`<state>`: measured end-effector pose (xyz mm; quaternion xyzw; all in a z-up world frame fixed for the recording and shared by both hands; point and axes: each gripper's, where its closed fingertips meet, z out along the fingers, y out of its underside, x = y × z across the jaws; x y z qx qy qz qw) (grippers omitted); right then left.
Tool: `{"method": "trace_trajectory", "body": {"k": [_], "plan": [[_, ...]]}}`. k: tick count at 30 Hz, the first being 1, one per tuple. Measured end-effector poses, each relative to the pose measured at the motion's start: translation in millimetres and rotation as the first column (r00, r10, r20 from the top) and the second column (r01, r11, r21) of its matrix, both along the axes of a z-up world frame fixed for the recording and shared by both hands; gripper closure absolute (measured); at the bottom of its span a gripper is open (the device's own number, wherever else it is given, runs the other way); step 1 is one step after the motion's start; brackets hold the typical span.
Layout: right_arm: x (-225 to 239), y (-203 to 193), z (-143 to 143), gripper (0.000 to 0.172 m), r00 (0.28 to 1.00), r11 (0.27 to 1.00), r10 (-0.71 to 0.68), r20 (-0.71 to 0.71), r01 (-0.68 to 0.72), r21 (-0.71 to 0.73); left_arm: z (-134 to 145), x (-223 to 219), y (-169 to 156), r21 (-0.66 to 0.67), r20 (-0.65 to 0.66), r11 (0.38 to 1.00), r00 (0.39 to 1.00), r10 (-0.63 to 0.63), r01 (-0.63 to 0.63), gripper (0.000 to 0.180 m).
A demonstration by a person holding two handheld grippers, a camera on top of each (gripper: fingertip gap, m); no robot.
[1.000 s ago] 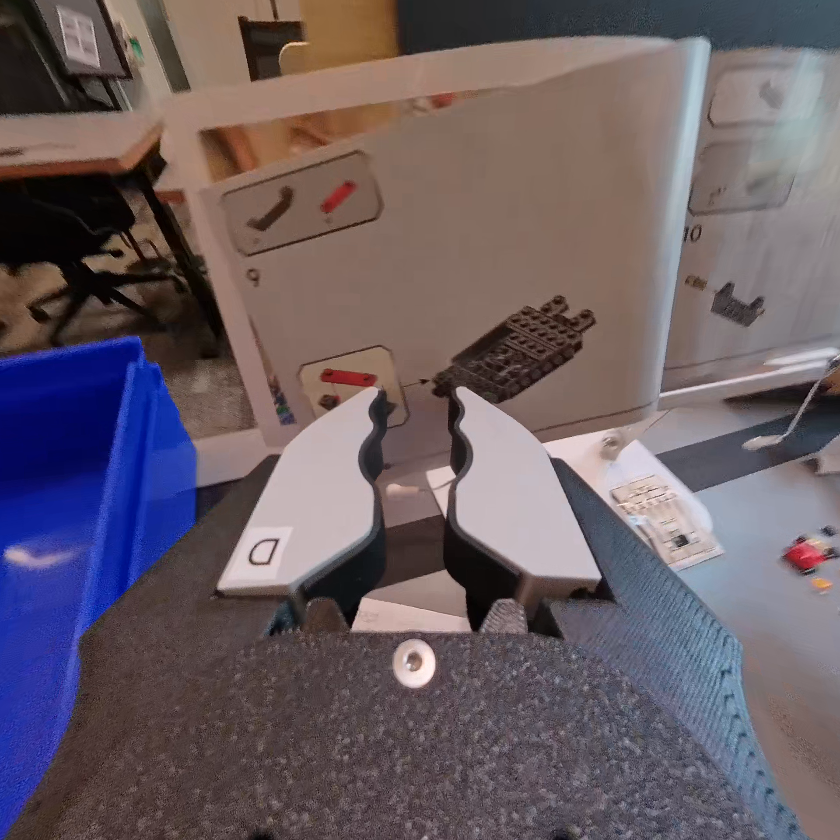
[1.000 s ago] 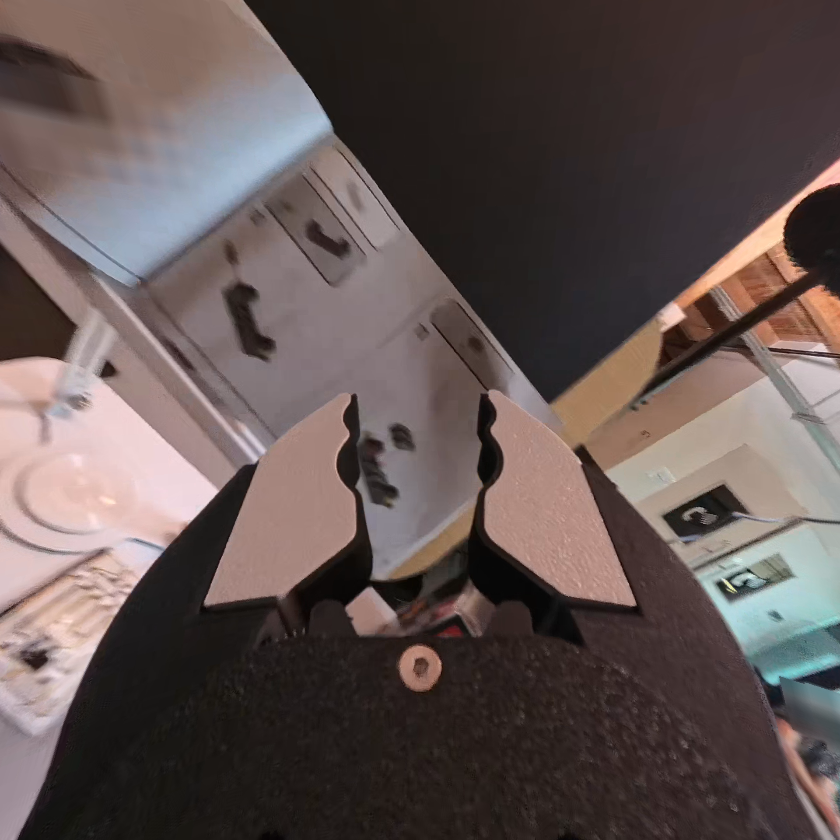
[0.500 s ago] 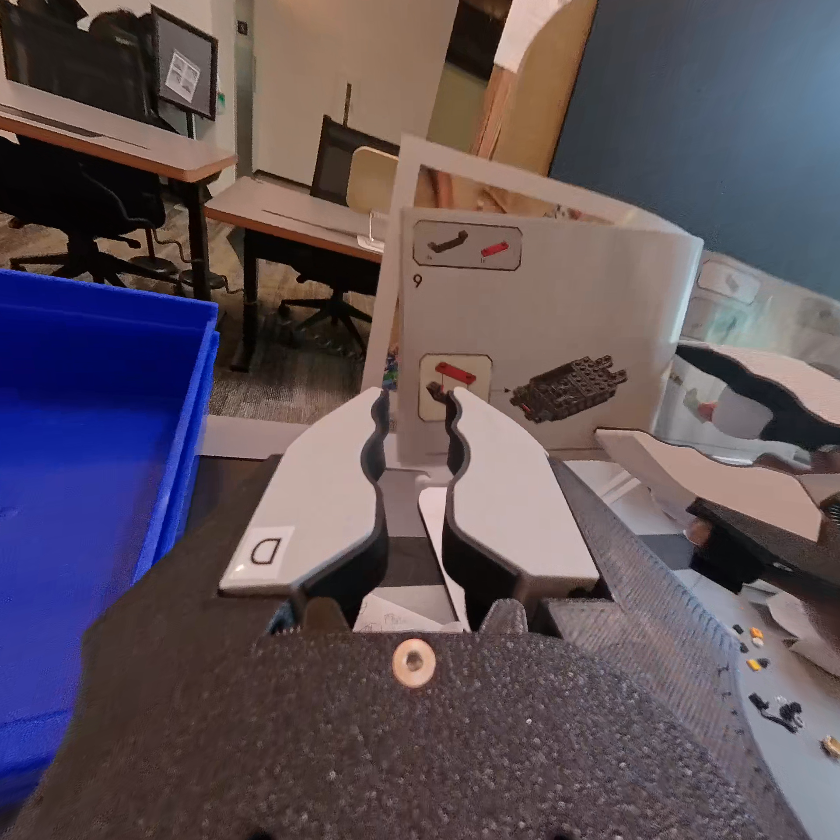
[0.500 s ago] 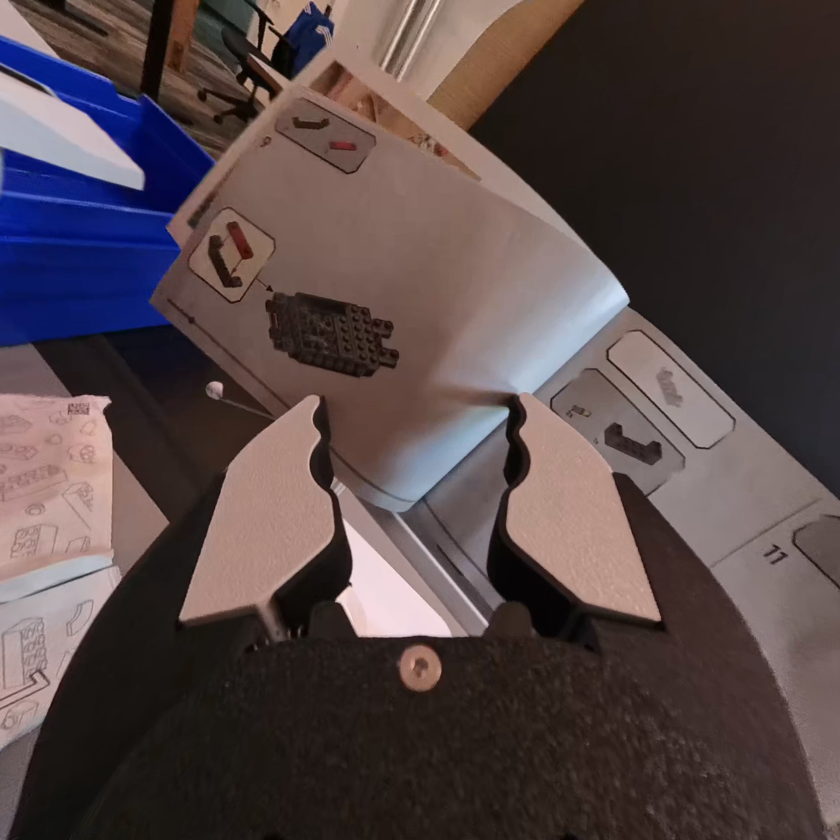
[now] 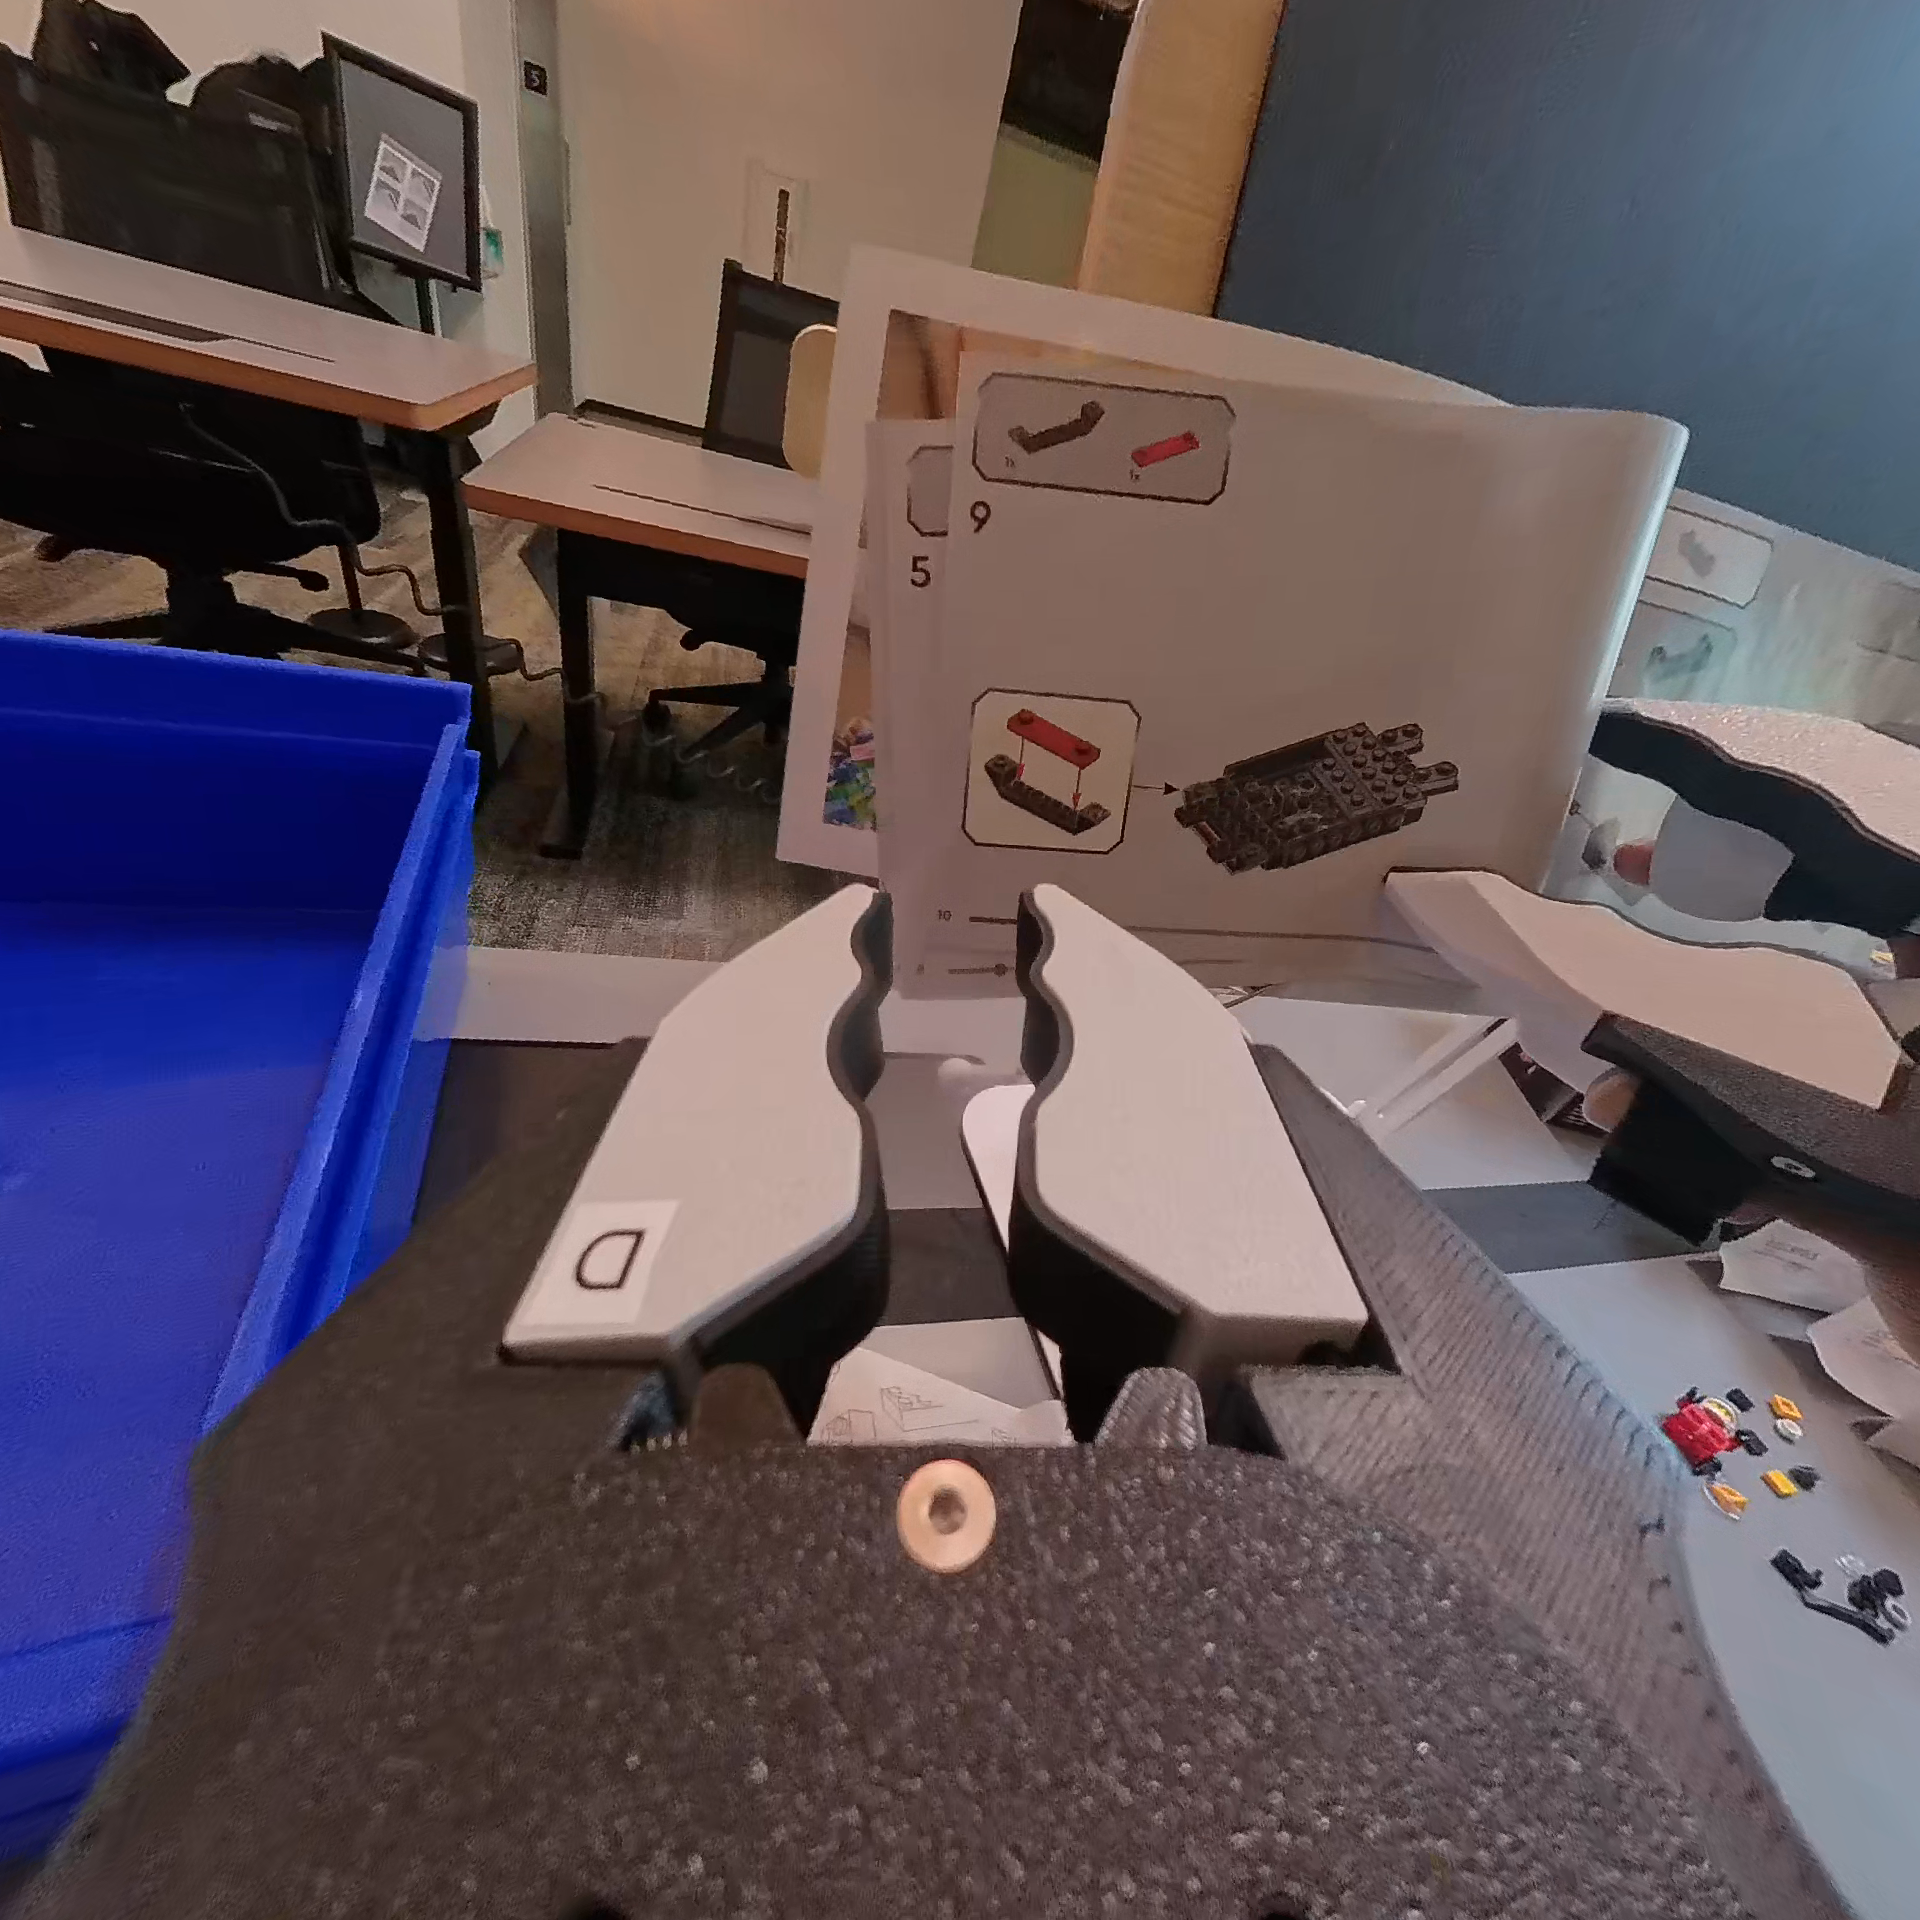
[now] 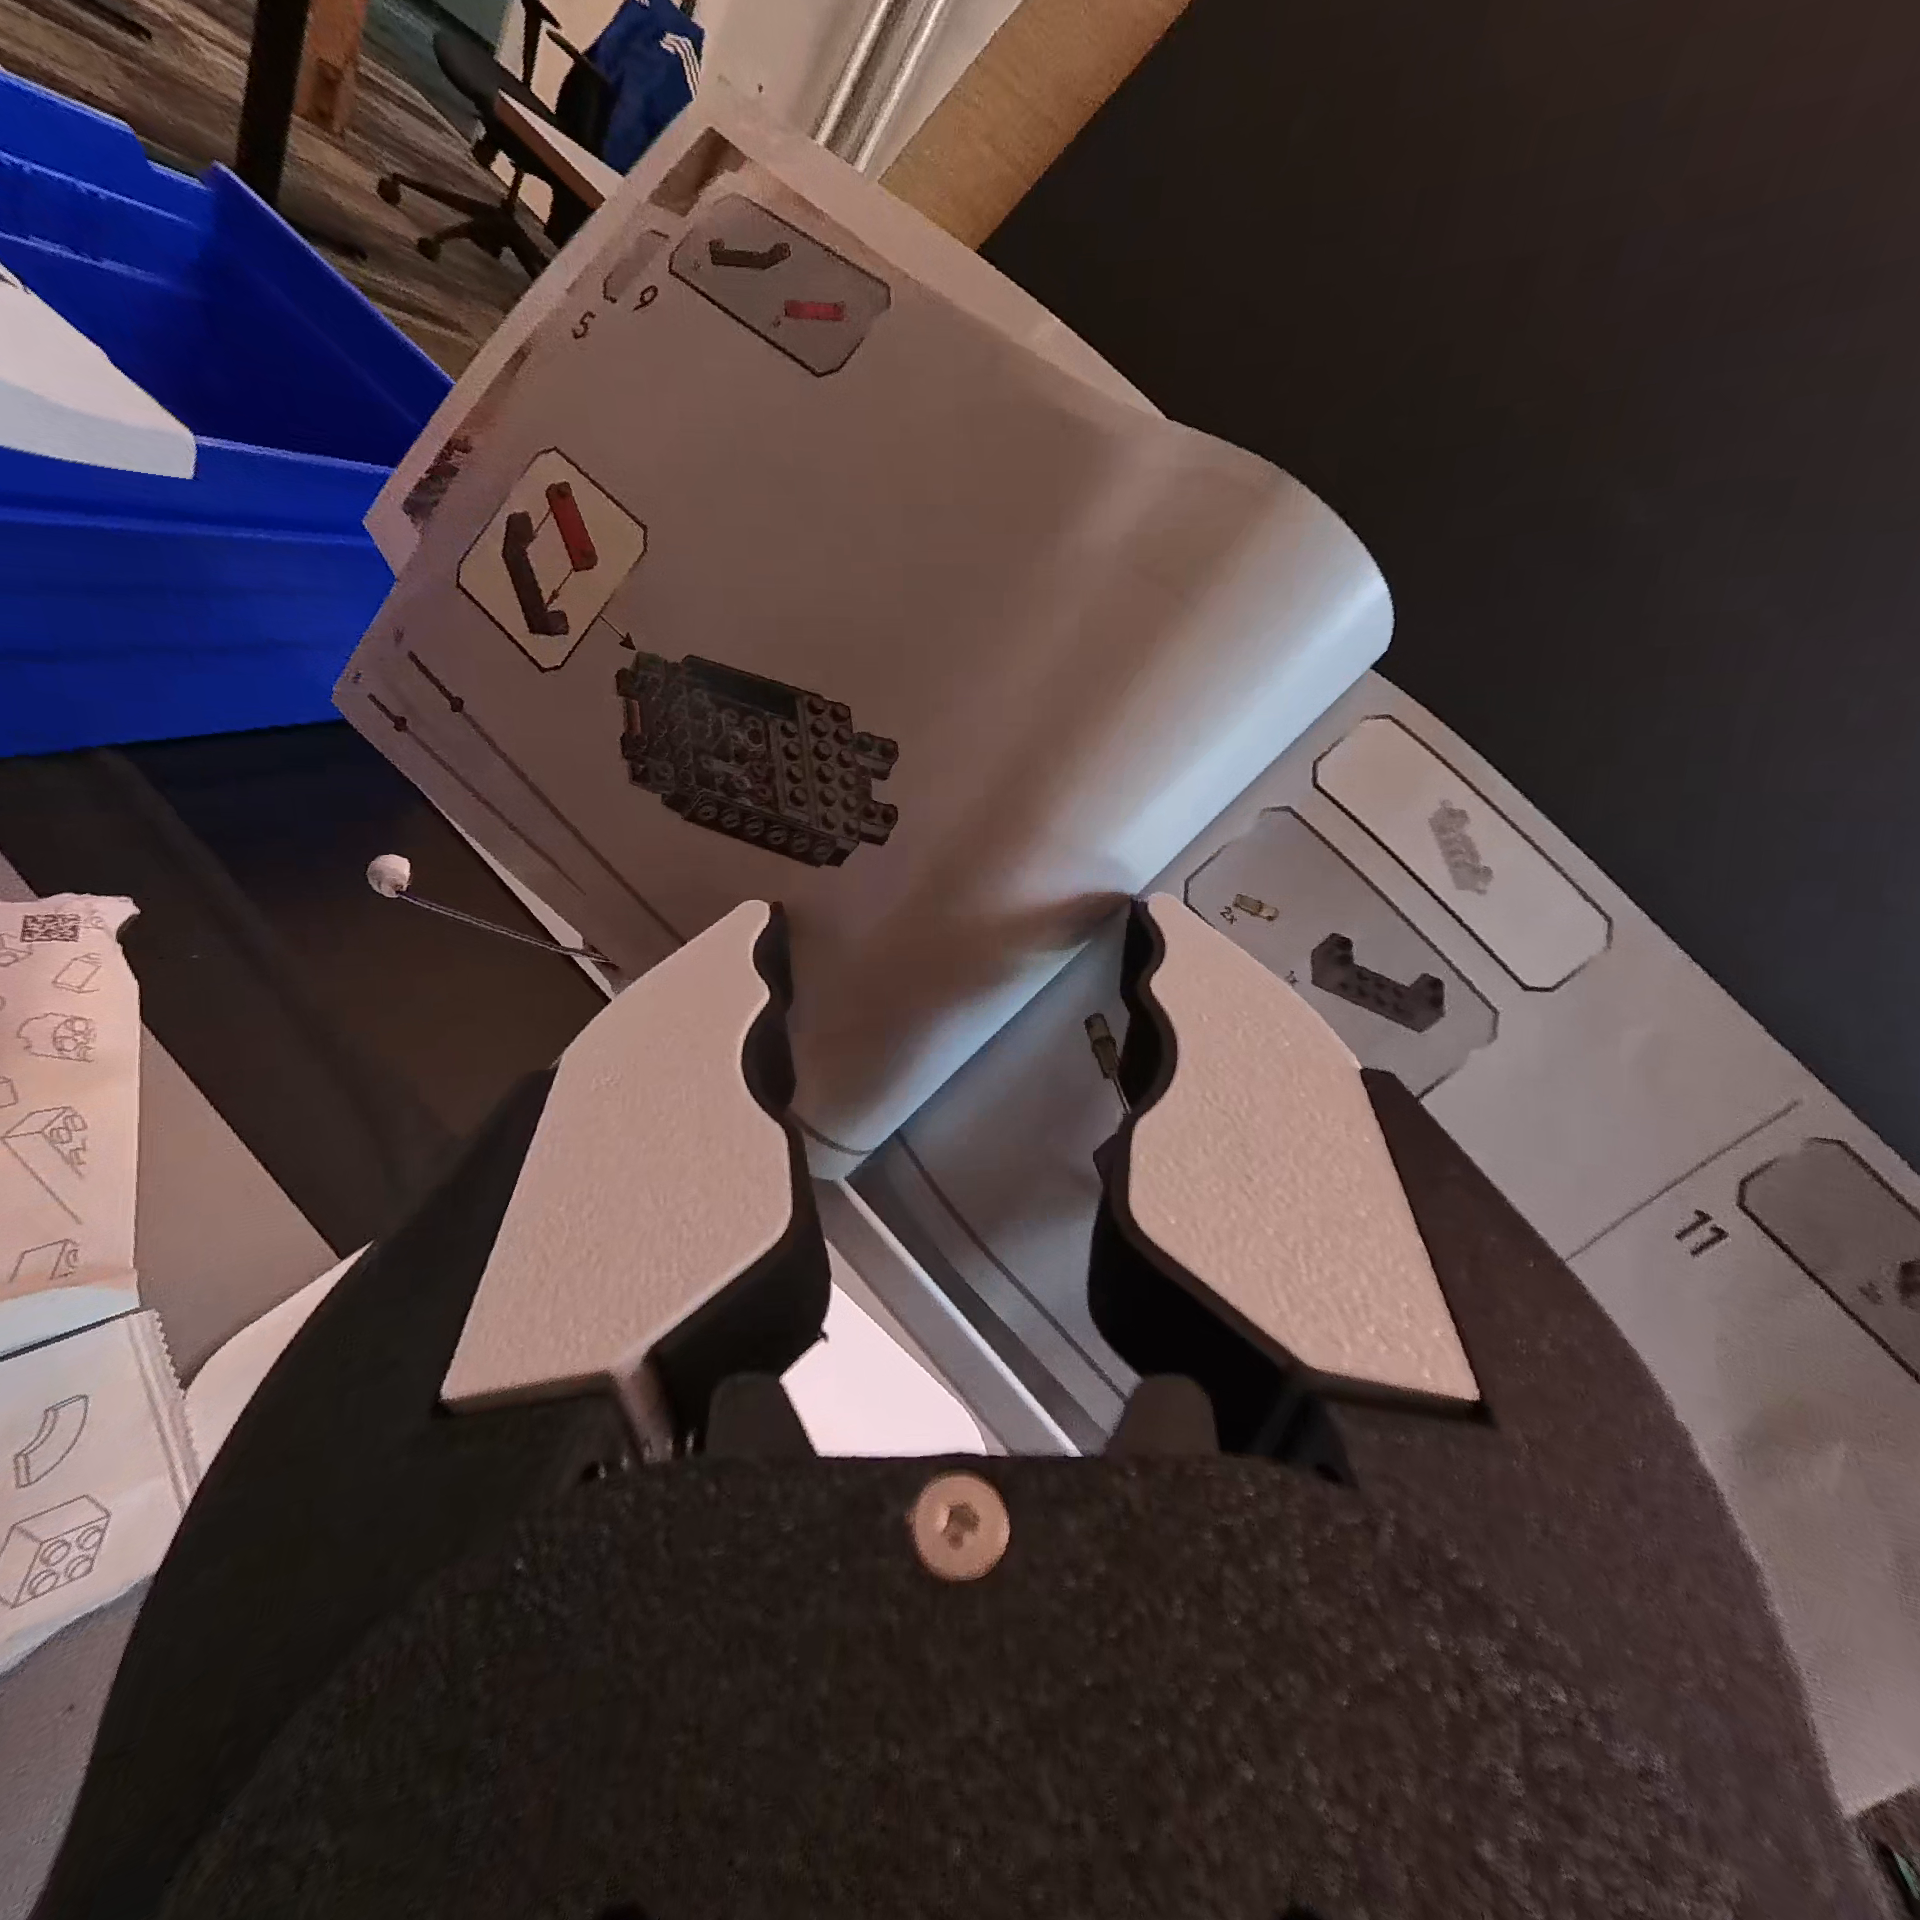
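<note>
An open brick-building instruction booklet (image 5: 1299, 623) stands on the table with its pages lifted and curled over. My left gripper (image 5: 951, 925) has its jaws a narrow way apart. It points at the lower left corner of the lifted pages, which show just past the fingertips; the pads do not press on them. My right gripper (image 6: 951, 925) is open, with the curled bulge of the booklet's page (image 6: 935, 582) between its fingers. It also shows at the right of the left wrist view (image 5: 1507, 810), jaws apart around the page's right end.
A blue bin (image 5: 208, 935) stands left of the booklet and shows in the right wrist view too (image 6: 208, 540). Small loose bricks (image 5: 1704, 1434) lie at the right. A white leaflet with brick drawings (image 6: 52, 1091) and a white-headed pin (image 6: 390, 873) lie on the dark mat.
My right gripper swung down to the booklet, opened wide, then narrowed around the curled page. My left gripper stayed at the page's lower left corner, its jaws barely changed.
</note>
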<state>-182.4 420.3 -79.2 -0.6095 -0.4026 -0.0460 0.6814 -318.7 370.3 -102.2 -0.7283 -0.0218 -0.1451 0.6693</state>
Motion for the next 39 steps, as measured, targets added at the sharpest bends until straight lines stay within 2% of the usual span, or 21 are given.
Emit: {"method": "trace_trajectory", "body": {"k": [13,17,21,27,32,39], "plan": [[3,-10,9,0.120,0.996,0.997,0.078,0.031,-0.079,0.016,-6,12,0,-0.023,-0.029,0.999,0.999,-0.043,0.042,0.158],[12,-11,19,0.130,0.996,0.995,0.088,0.035,-0.089,0.036,-7,17,0,-0.028,-0.034,0.998,0.997,-0.065,0.064,0.158],[17,-13,20,0.147,0.992,0.993,0.121,0.038,-0.121,0.013,-11,25,0,-0.043,-0.043,0.994,0.994,-0.101,0.099,0.159],[26,-12,17,0.157,0.984,0.984,0.173,0.046,-0.172,-0.039,-14,35,1,-0.047,-0.073,0.991,0.989,-0.131,0.128,0.158],[35,-8,14,0.160,0.974,0.968,0.224,0.012,-0.221,-0.120,-13,46,1,-0.033,-0.087,0.982,0.978,-0.189,0.186,0.148],[42,-8,12,0.162,0.967,0.956,0.256,-0.005,-0.254,-0.148,-13,64,-2,-0.026,-0.119,0.966,0.959,-0.257,0.256,0.143]]}}
